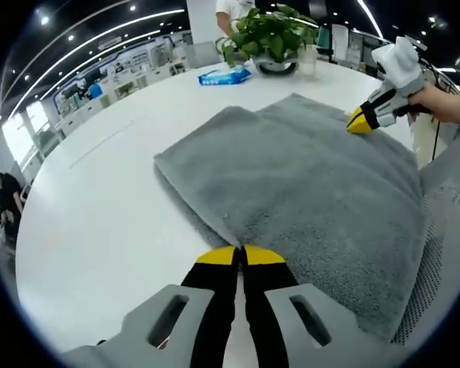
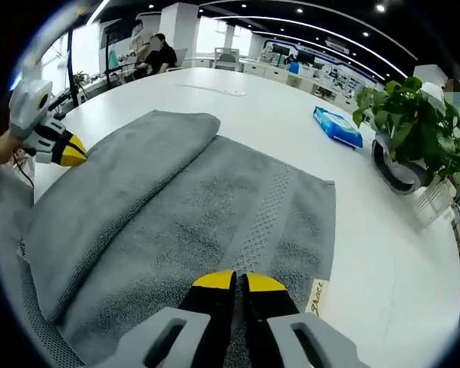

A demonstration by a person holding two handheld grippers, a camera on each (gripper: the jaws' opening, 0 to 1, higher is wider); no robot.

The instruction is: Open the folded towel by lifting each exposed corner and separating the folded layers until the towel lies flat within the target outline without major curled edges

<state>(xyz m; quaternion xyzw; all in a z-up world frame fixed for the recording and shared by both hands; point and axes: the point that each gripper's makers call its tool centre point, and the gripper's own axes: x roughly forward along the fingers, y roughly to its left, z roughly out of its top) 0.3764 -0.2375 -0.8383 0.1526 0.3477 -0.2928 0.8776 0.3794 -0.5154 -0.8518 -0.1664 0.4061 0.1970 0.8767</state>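
The grey towel (image 1: pixel 307 184) lies on the white table (image 1: pixel 100 199), folded once, its thicker doubled part (image 2: pixel 115 192) along one side. At the near edge of that doubled part my left gripper (image 1: pixel 240 254) is shut, tips touching the cloth; it comes into the right gripper view from the left (image 2: pixel 69 151). My right gripper (image 2: pixel 240 280) is shut above the single-layer side, near the towel's white label (image 2: pixel 318 295). It reaches the far towel edge in the left gripper view (image 1: pixel 360 121), held by a hand. No cloth shows between either pair of jaws.
A potted plant (image 1: pixel 272 38) in a round dish and a blue packet (image 1: pixel 224 75) stand at the table's far end. A grey mesh chair back (image 1: pixel 445 222) sits beside the towel's edge. Desks and seated people (image 2: pixel 157 54) lie beyond the table.
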